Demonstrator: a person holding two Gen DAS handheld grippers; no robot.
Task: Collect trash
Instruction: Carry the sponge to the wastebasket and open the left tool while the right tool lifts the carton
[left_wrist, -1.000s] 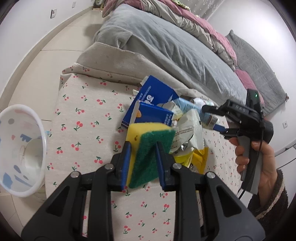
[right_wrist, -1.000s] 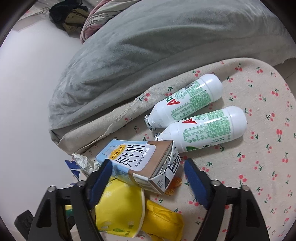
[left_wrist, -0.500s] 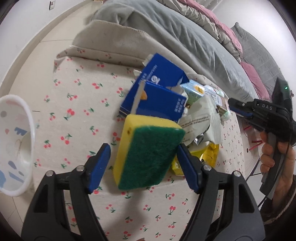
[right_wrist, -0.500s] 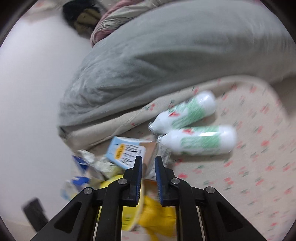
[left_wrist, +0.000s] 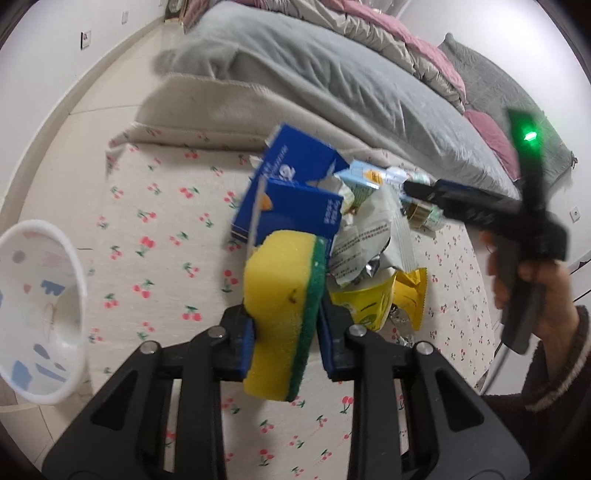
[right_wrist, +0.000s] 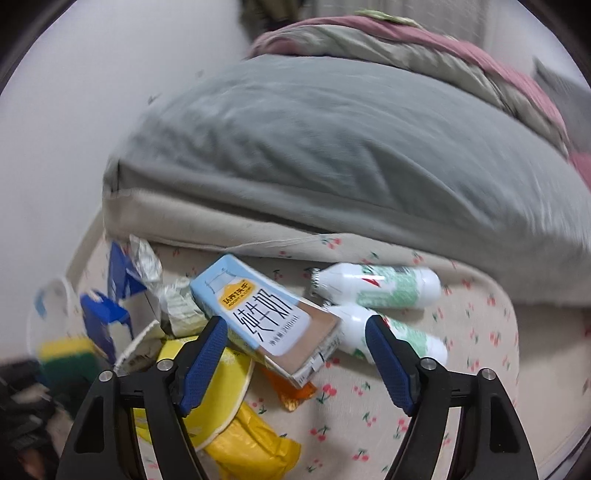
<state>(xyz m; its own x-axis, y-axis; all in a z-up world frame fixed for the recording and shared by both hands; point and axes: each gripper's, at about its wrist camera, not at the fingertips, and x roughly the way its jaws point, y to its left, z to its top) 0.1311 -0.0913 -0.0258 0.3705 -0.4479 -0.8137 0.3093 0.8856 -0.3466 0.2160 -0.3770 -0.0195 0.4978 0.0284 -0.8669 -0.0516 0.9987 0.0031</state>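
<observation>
The left hand-held gripper (left_wrist: 286, 334) is closing on a yellow sponge (left_wrist: 282, 314) with a green scouring face, its blue pads pressed on both flat sides so the sponge stands on edge above the cherry-print cloth (left_wrist: 166, 221) that covers the worktop. At 9 o'clock from the sponge in the left wrist view a white bowl (left_wrist: 37, 314) with blue and pink marks lies tipped on its side at the cloth's edge. At 12 o'clock sit two torn blue cartons (left_wrist: 295, 199), and from 1 to 3 o'clock the rest of the trash heap: a crumpled printed wrapper (left_wrist: 373, 236), a yellow cup (left_wrist: 362, 306) and a yellow packet (left_wrist: 410, 295). A grey quilt (left_wrist: 332, 92) on a bed fills the far side.

The right hand-held gripper (right_wrist: 295, 356) hovers over the same heap with its jaws opening wide; its pads touch nothing. Between and below them lies a pale blue milk carton (right_wrist: 266, 317) with a brown end, tilted across the yellow cup. At 2 o'clock from the carton two white bottles (right_wrist: 384, 291) with green labels lie side by side on the cloth, just beside it. In the left wrist view this gripper shows at 3 o'clock, blurred, held in a hand (left_wrist: 546, 291) in a dark sleeve
</observation>
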